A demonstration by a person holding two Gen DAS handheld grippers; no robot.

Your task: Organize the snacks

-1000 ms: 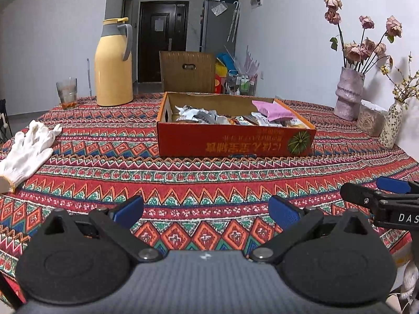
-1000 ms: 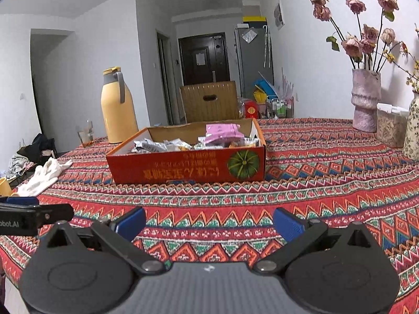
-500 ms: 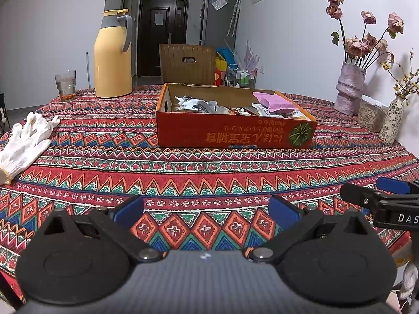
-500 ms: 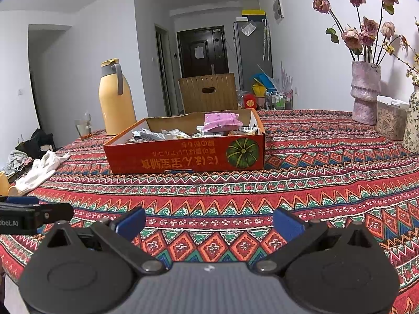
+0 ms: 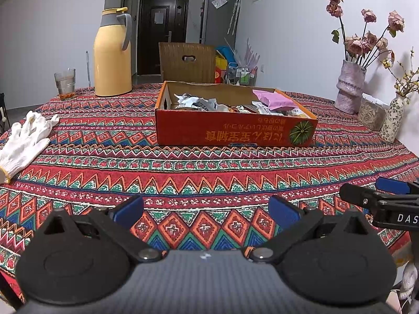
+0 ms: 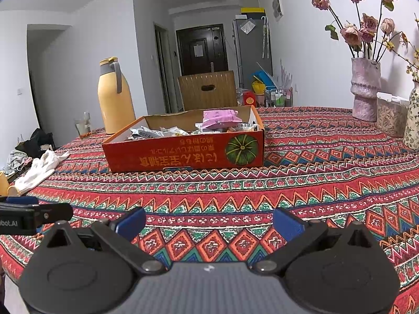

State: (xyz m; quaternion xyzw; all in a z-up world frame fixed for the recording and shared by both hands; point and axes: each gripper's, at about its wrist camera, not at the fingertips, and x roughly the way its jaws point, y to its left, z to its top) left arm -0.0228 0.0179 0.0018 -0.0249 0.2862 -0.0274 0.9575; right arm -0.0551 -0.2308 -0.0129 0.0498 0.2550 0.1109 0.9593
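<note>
On the patterned red tablecloth (image 5: 209, 167), a shallow orange cardboard box (image 5: 235, 130) holds crumpled snack packets (image 5: 199, 103) and a pink pouch (image 5: 272, 99). Well short of it, the left gripper (image 5: 207, 209) and right gripper (image 6: 209, 221) hover with jaws wide, holding nothing.

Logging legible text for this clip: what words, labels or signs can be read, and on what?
"DAS", cut off at the frame edge: right tool.
"obot.AI", cut off: left tool.
Yellow print on the red box: upside down, not readable.
Snack wrappers, door notice: too small.
</note>
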